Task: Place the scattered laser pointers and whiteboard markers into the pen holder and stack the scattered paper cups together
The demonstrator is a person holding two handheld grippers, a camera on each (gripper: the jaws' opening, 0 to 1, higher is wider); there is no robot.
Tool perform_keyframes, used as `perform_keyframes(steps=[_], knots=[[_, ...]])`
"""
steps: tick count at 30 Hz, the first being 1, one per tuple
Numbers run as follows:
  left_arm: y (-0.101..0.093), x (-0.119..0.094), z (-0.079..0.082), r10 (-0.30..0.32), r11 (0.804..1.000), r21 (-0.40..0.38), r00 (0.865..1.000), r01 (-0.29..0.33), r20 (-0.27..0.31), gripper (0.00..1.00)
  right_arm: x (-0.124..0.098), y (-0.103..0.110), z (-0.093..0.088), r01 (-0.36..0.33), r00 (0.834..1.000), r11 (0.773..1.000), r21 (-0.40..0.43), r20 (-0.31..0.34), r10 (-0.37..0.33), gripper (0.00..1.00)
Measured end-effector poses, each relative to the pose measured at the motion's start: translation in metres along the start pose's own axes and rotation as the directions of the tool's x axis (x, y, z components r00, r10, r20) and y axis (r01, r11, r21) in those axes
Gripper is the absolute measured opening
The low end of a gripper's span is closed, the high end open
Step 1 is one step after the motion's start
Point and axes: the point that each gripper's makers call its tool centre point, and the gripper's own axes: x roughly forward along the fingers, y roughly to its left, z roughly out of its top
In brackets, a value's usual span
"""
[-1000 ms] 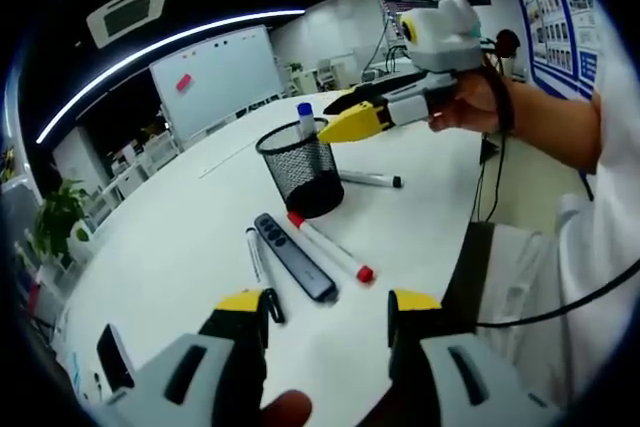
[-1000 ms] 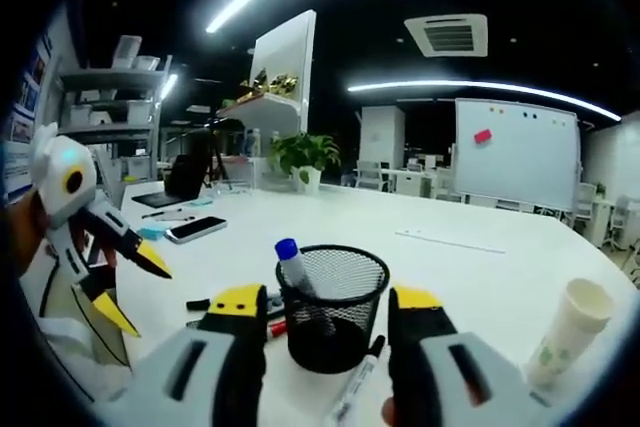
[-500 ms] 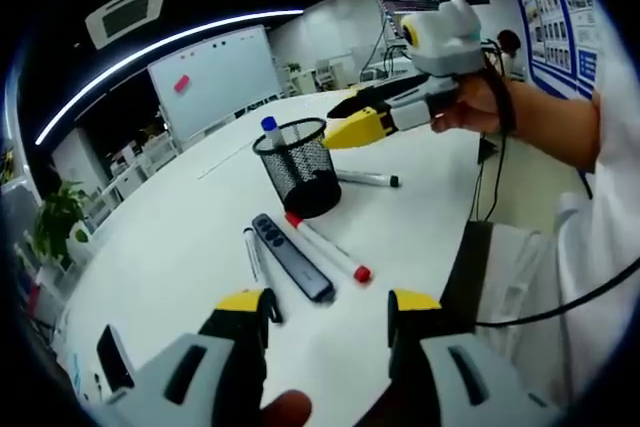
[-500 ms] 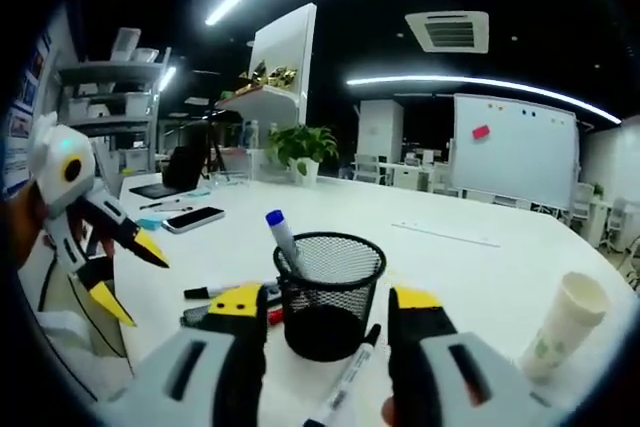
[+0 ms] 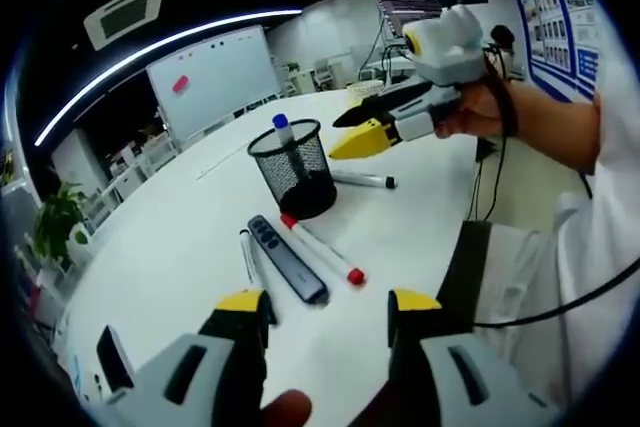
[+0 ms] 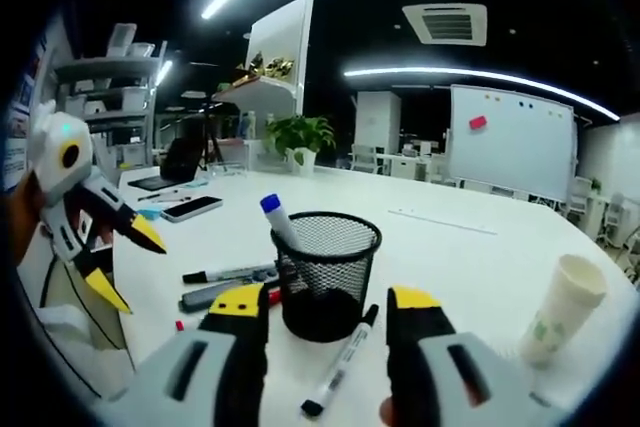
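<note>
Your left gripper (image 5: 325, 312) and right gripper (image 6: 325, 307): both released, empty. Blue-capped marker (image 6: 276, 224) stands in pen holder (image 6: 325, 272).

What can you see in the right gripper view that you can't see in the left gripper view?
Right gripper view: a stack of paper cups standing on the white table, off to one side of the holder.
Left gripper view: a person's white sleeve at the table's edge.
Both views: the black mesh pen holder with a blue-capped marker standing in it, and a black marker lying on the table beside it.
</note>
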Motion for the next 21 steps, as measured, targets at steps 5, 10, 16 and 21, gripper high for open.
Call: perform_keyframes(steps=[5, 10, 16, 21], knots=[[-0.003, -0.001, 0.002, 0.000, 1.000, 0.004, 1.000, 0.000, 0.000, 0.49, -0.004, -0.001, -0.009, 0.013, 1.000, 1.000, 0.003, -0.008, -0.013, 0.45], [-0.003, -0.001, 0.002, 0.002, 1.000, 0.005, 1.000, -0.002, -0.003, 0.49, -0.007, -0.002, -0.019, 0.015, 1.000, 1.000, 0.010, -0.026, -0.015, 0.45], [-0.005, 0.000, 0.002, -0.005, 1.000, 0.006, 1.000, 0.005, -0.001, 0.49, -0.008, -0.003, -0.026, 0.014, 0.999, 1.000, 0.009, -0.040, -0.014, 0.45], [-0.003, 0.000, 0.001, -0.001, 1.000, 0.005, 1.000, 0.001, -0.002, 0.49, -0.009, -0.003, -0.033, 0.017, 0.998, 1.000, 0.015, -0.054, -0.016, 0.45]])
